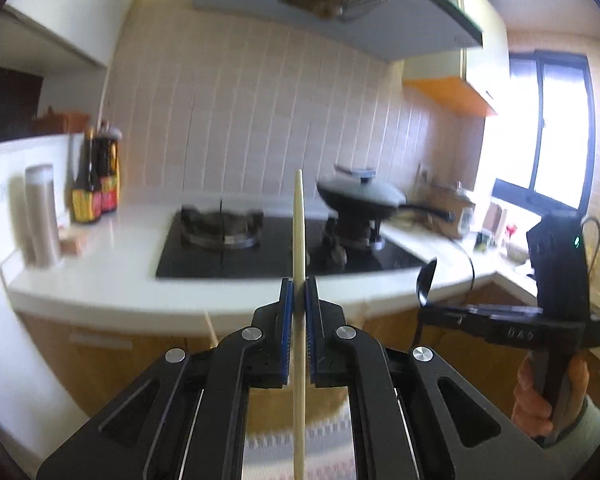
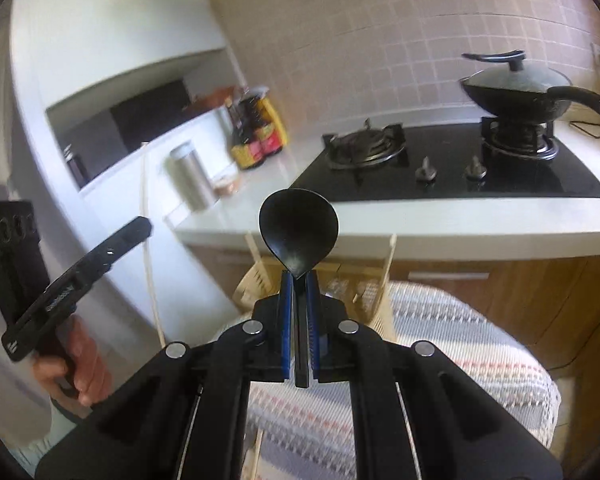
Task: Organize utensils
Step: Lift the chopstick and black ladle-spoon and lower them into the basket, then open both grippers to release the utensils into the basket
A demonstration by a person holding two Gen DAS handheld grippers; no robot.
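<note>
My left gripper [image 1: 299, 284] is shut on a pale wooden chopstick [image 1: 298, 224] that stands upright between the blue pads, held in the air in front of the counter. My right gripper [image 2: 299, 278] is shut on the handle of a black spoon [image 2: 298, 224], bowl pointing up. The right gripper with the spoon [image 1: 426, 282] also shows at the right of the left wrist view. The left gripper [image 2: 140, 226] shows at the left of the right wrist view, with the chopstick [image 2: 148, 240] hanging through it. A cream slotted utensil basket [image 2: 360, 288] sits below the spoon.
A white counter [image 1: 112, 276] holds a black gas hob [image 1: 220, 256], a lidded wok [image 1: 360, 196], a steel canister [image 1: 40, 216] and sauce bottles [image 1: 96, 184]. A striped cloth-covered surface [image 2: 460, 344] lies below the grippers. Wooden cabinets stand under the counter.
</note>
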